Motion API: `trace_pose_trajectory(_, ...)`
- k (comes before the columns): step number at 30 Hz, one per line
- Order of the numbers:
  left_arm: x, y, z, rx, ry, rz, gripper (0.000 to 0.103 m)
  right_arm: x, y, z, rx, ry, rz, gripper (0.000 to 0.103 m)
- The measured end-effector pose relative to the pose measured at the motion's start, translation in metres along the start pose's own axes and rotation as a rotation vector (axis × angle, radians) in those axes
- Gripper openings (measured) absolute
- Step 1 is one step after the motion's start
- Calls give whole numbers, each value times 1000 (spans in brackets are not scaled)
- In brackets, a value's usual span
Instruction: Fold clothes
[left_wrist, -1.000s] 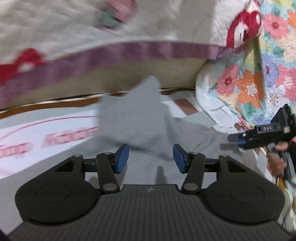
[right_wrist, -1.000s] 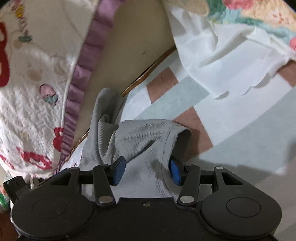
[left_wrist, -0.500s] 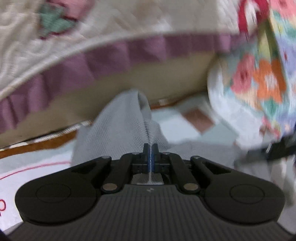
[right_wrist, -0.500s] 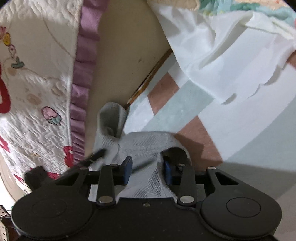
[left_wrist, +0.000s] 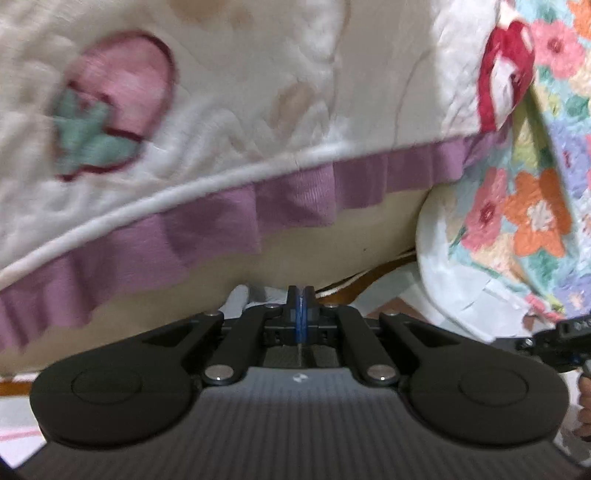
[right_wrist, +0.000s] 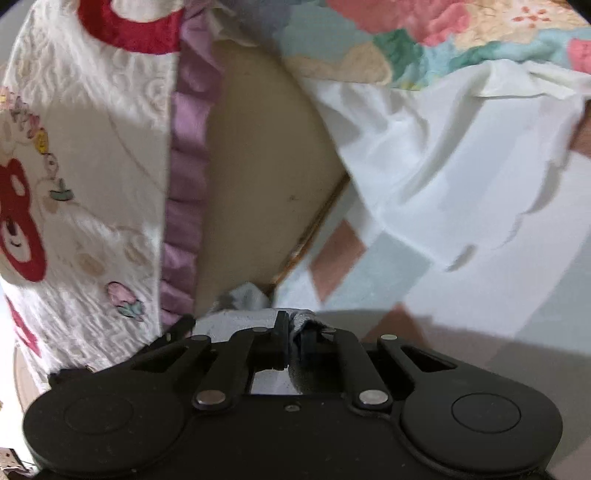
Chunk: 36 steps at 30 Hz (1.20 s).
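While the left gripper (left_wrist: 301, 314) has its pads pressed together on a thin edge of the grey garment (right_wrist: 243, 299), the right gripper (right_wrist: 293, 341) pinches a bunched fold. The garment lies low against the beige base under the purple-frilled quilt (left_wrist: 258, 110); its long axis cannot be determined.

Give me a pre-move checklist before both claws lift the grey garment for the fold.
1. Right claw shut on the grey garment: ok.
2. Left claw shut: ok.
3. Garment actually pinched in left claw: cannot tell, only a grey scrap shows behind it.
4. Purple ruffle apart from left claw: ok.
5. White cloth apart from the garment: ok.
6. Garment lying flat: cannot tell, mostly hidden.
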<state>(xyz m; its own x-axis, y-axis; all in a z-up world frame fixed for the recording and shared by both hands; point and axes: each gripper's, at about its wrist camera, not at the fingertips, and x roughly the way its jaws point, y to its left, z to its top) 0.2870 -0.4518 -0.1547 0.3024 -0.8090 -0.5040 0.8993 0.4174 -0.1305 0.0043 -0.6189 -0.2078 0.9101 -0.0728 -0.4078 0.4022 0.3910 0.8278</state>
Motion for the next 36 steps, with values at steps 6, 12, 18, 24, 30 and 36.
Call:
trace_pose_trajectory(6, -18, 15, 3, -66, -29, -54, 8, 12, -7, 10, -10, 66, -114, 8)
trace_pose_trajectory(12, -50, 41, -17, -99, 28, -164, 42, 20, -13, 13, 10, 109, -141, 8)
trace_pose_trajectory(18, -41, 65, -42, -128, 178, -58, 43, 22, 14, 16, -217, 225, -265, 9)
trace_pose_trajectory(24, -42, 84, -53, -305, 179, -36, 48, 28, 66, -15, -659, 241, -479, 14)
trace_pose_trajectory(30, -27, 82, -65, -456, 187, -97, 56, 32, 75, -37, -794, 227, -628, 34)
trace_pose_trajectory(36, -11, 75, -55, -432, 169, -105, 52, -10, 41, 5, -468, 54, -581, 58)
